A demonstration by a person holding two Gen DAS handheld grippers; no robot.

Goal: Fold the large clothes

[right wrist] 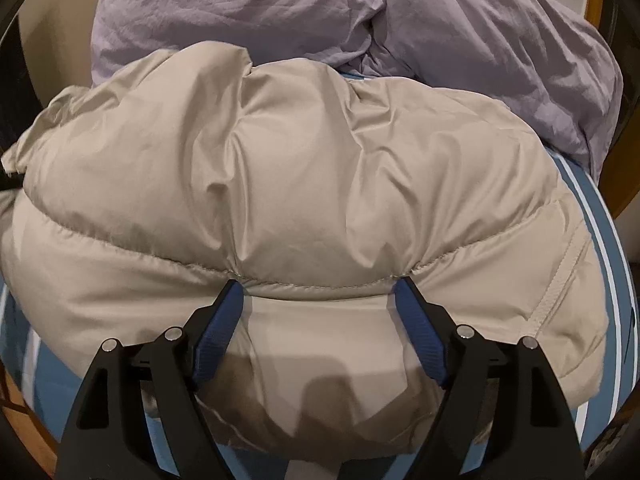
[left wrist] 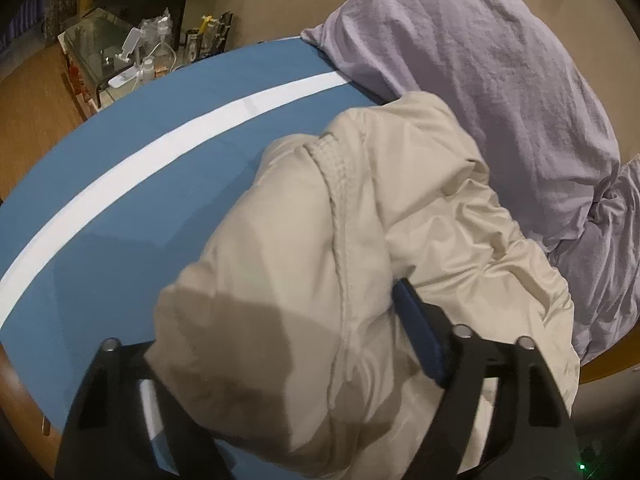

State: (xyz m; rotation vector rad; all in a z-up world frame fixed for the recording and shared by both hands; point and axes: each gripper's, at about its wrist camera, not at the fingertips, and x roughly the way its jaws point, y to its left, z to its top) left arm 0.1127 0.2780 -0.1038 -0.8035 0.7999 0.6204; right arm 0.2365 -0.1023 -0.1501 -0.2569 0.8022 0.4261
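- The bed takes up most of both views: a blue sheet point(left wrist: 132, 216) with a broad white stripe point(left wrist: 168, 148) curving across it, on a wooden frame.
- Next biggest is the crumpled lilac bedding point(left wrist: 480, 80), bunched up along the far side of the bed, against a beige wall.
- The thing being folded is a puffy beige quilted jacket point(right wrist: 300, 168) with shiny fabric and stitched seams. It lies in a heap on the blue sheet, its far edge right up against the lilac bedding. In the left wrist view a ribbed beige band point(left wrist: 336, 160) runs down over the top of the heap.
- Right tongs point(right wrist: 320, 300): spread wide, with a fat roll of the jacket bulging between the blue pads point(right wrist: 420, 336) just below a stitched seam. Both tips dent the fabric, so they're touching it — but it doesn't look like a proper pinch.
- Left tongs point(left wrist: 280, 320): only one blue pad point(left wrist: 420, 336) shows, pushed into the jacket; the other finger is buried under the cloth. A good bulk of jacket sits between the fingers, but I honestly can't tell if it's squeezed or just draped there.
- Smallest stuff: a glass-topped side table point(left wrist: 92, 44) beyond the bed's far corner in the left view, cluttered with a white stand, bottles and cables — too small to sort out.
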